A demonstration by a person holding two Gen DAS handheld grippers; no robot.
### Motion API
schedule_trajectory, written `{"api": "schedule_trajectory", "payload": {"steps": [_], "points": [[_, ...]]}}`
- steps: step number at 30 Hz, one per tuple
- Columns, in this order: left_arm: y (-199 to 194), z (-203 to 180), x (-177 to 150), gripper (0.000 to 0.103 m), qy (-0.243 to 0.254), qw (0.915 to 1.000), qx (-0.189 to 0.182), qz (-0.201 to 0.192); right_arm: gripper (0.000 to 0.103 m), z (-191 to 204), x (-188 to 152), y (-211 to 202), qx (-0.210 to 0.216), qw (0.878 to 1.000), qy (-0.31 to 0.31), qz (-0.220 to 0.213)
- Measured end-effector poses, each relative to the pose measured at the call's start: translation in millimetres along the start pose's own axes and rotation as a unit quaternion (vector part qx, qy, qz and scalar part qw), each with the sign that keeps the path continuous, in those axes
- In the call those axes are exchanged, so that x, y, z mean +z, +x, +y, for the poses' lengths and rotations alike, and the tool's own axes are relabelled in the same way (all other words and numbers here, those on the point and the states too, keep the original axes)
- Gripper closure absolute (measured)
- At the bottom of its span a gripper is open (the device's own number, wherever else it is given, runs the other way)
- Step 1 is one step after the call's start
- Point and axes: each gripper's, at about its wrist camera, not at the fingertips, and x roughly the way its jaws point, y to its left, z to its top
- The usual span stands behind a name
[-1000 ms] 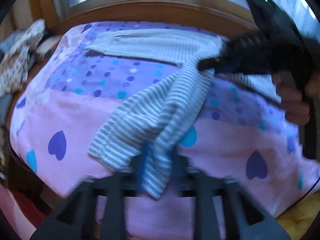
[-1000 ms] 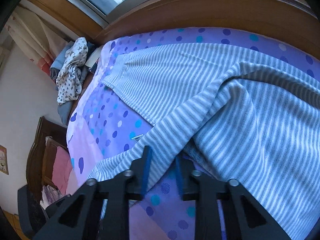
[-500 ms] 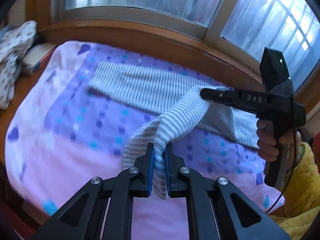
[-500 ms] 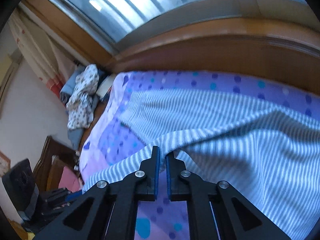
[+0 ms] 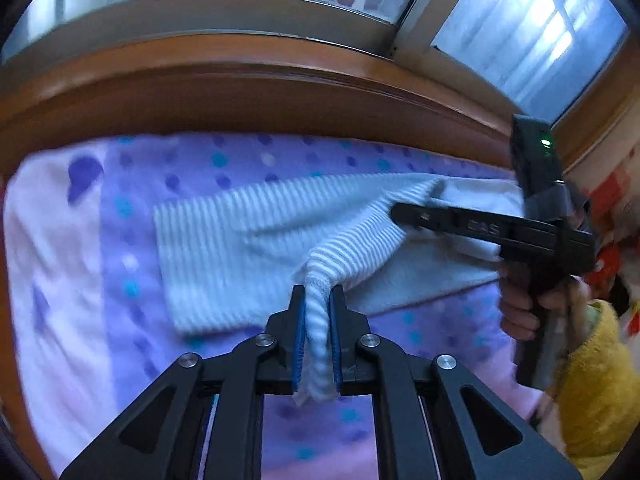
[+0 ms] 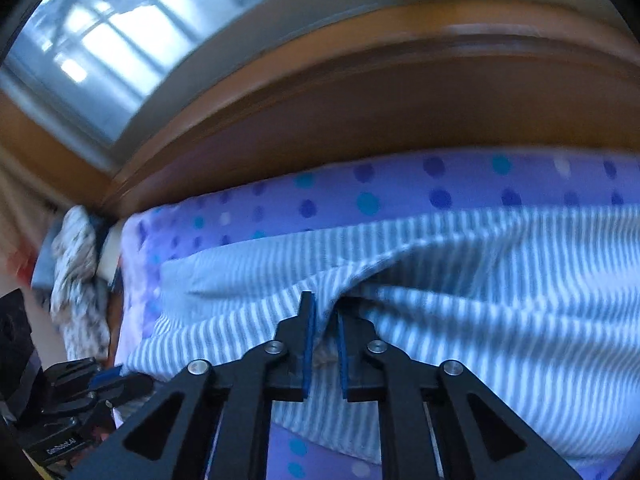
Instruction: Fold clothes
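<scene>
Since the earlier frames both grippers have swung toward the window side, carrying the striped fold across, so the garment (image 5: pixel 240 248) now lies as a shorter, doubled rectangle on the dotted bedspread (image 5: pixel 80 280) rather than trailing toward the near edge. It sits in the middle of the bed, close under the wooden frame (image 5: pixel 240 92). Left gripper (image 5: pixel 318 336) is clamped on a bunched edge of the cloth, which fills the narrow gap between its blue pads. Right gripper (image 6: pixel 325 344) has cloth between its pads too, but its jaws are opening; in the left view it reaches in level from the right, held by a hand (image 5: pixel 520 312) in a yellow sleeve (image 5: pixel 596 392). Judging by its drape, the knit is soft, light and limp, with no stiffness to hold a crease, so it is best taken at hems or corners and laid down flat, not dropped. One striped garment is being folded; one other crumpled, patterned piece (image 6: pixel 76 280) lies off the bed's left end. Two grippers, one bedspread.
</scene>
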Motion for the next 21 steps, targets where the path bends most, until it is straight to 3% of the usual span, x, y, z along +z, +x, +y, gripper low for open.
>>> {"api": "schedule_trajectory", "payload": {"steps": [2, 7, 12, 14, 21], "points": [[6.0, 8.5, 6.6, 0.093, 0.005, 0.9999, 0.001, 0.009, 0.083, -1.3, -4.7, -1.4, -0.001, 1.000, 0.024, -0.006], [21.3, 27.2, 17.2, 0.089, 0.003, 0.9986, 0.050, 0.016, 0.069, 4.7, -21.4, -29.3, 0.002, 0.999, 0.028, -0.040], [23.1, 28.8, 14.1, 0.087, 0.006, 0.9986, 0.043, 0.028, 0.064, 14.4, -49.8, -61.8, 0.004, 0.995, -0.001, -0.100], [18.7, 28.4, 11.8, 0.086, 0.014, 0.9989, 0.033, 0.032, 0.064, 20.1, -59.2, -60.5, 0.014, 0.994, -0.009, -0.105], [21.7, 25.9, 14.4, 0.083, 0.094, 0.9939, 0.032, 0.048, 0.064, 76.4, -89.1, -34.9, -0.036, 0.992, -0.061, -0.108]]}}
